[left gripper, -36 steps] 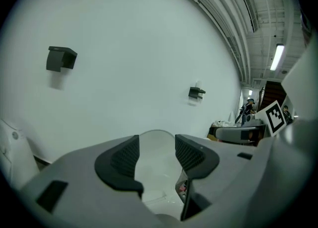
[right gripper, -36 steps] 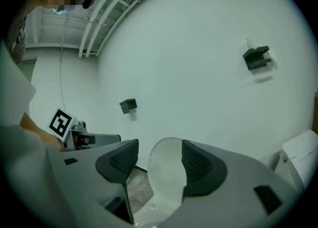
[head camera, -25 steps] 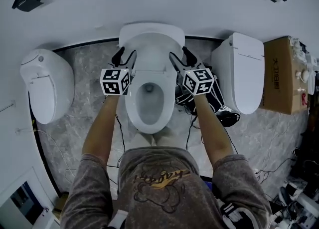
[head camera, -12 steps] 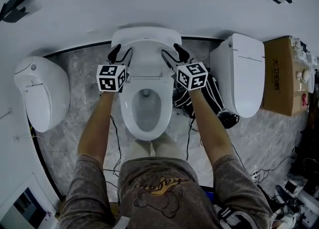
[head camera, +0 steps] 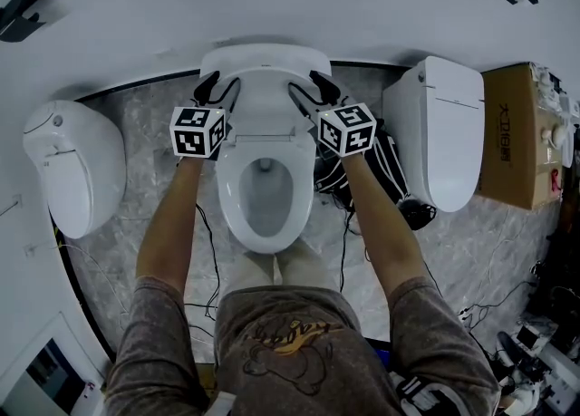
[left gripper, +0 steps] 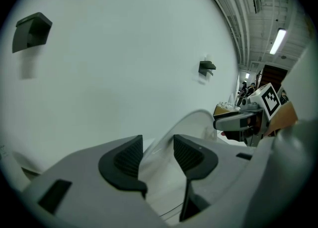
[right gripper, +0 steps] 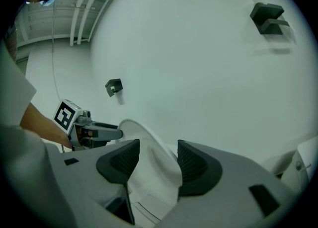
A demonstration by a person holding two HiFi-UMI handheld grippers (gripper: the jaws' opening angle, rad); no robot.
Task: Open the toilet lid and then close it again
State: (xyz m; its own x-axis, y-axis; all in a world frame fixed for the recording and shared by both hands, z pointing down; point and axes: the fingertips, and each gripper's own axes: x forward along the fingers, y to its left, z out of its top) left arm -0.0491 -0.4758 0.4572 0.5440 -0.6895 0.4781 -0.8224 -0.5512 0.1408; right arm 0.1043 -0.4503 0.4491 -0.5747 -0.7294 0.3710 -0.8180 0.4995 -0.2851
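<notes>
- Head view: the white oval plastic toilet lid (head camera: pixel 265 88) stood raised at the back of the white ceramic toilet bowl (head camera: pixel 265 197), close to the pale wall, so the seat and the bowl's opening lay exposed.
- The left gripper (head camera: pixel 217 92) was at the lid's left edge and the right gripper (head camera: pixel 313 90) at its right edge. Both sat above the bowl, with the person's forearms running down either side of it.
- Left gripper view: the left gripper (left gripper: pixel 158 155) had its jaws parted, with the lid's (left gripper: pixel 191 120) thin curved rim passing through the gap. Space showed on both sides of the rim, so nothing was pinched. The other gripper appeared across the lid.
- Right gripper view: the right gripper (right gripper: pixel 158 160) likewise held its jaws apart, astride the lid's (right gripper: pixel 149 140) right rim. I saw no clamping there.
- Progress, as I judged it: the opening half looked done or all but done, since the lid was up. The closing half remained, which meant bringing the lid forward and down onto the bowl.
</notes>
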